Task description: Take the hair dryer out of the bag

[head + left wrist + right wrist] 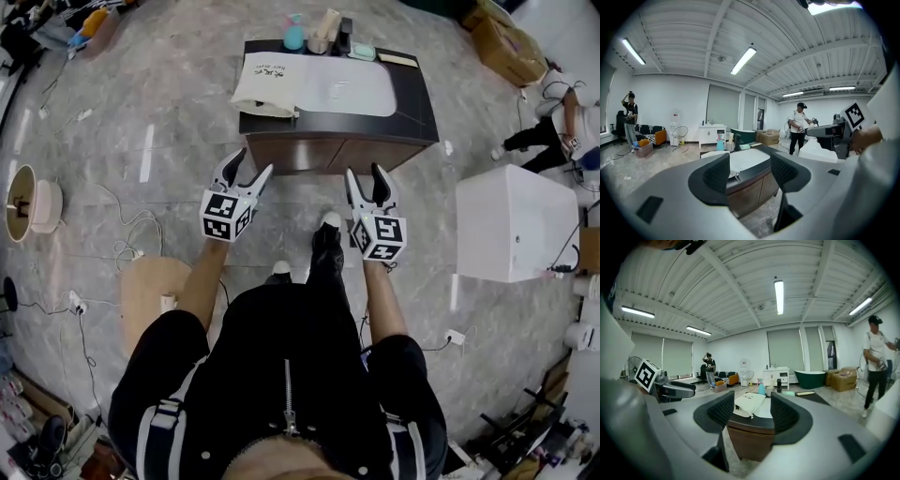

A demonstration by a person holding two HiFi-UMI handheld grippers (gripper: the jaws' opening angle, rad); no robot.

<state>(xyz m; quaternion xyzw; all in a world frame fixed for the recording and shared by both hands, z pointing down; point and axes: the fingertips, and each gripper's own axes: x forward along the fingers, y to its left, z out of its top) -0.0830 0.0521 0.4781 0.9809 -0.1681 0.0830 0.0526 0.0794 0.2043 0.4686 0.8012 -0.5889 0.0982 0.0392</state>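
Observation:
A cream cloth bag (266, 82) lies on the left side of a dark vanity cabinet (412, 103) with a white basin (347, 89); the bag (749, 404) also shows in the right gripper view. The hair dryer is not visible. My left gripper (251, 169) hovers open just short of the cabinet's front, below the bag. My right gripper (367, 178) is also open, at the cabinet's front right. Both jaws hold nothing. The left gripper view shows the basin (743, 159) between its open jaws.
At the cabinet's back stand a blue bottle (293, 34), a cup (324, 33) and small toiletries. A white box (514, 223) stands on the floor at right, a round wooden stool (150, 291) at left with cables. Other people stand in the room.

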